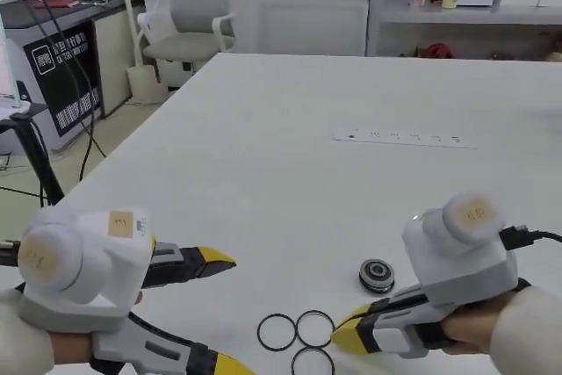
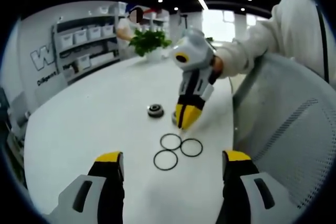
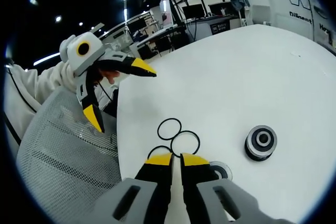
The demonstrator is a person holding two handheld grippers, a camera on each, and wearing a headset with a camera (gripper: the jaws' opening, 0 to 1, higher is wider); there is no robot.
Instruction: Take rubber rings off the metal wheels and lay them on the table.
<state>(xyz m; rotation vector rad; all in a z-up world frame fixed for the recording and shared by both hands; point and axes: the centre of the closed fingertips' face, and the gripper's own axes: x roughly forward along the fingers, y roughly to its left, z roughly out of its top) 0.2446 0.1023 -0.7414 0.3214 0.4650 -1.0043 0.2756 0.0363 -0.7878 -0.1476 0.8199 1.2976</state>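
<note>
A white desk [image 1: 307,129] seen from above. At the near left, the left gripper [image 1: 226,313] hovers off the surface with its yellow-tipped jaws spread wide and nothing in them, probably ready to steady a wheel. In the middle, three black rubber rings [image 1: 277,332] lie flat in a tight cluster by the near edge, two side by side and one just in front, likely the pile of removed rings. Just right of them, the right gripper [image 1: 345,329] points low at the desk, jaws pressed together, nothing visible between them. There are two metal wheels. One metal wheel [image 1: 377,275] stands free beyond it, dark-rimmed, so it seems to wear its ring. A second wheel [image 3: 218,170] sits partly hidden under the right jaws.
</note>
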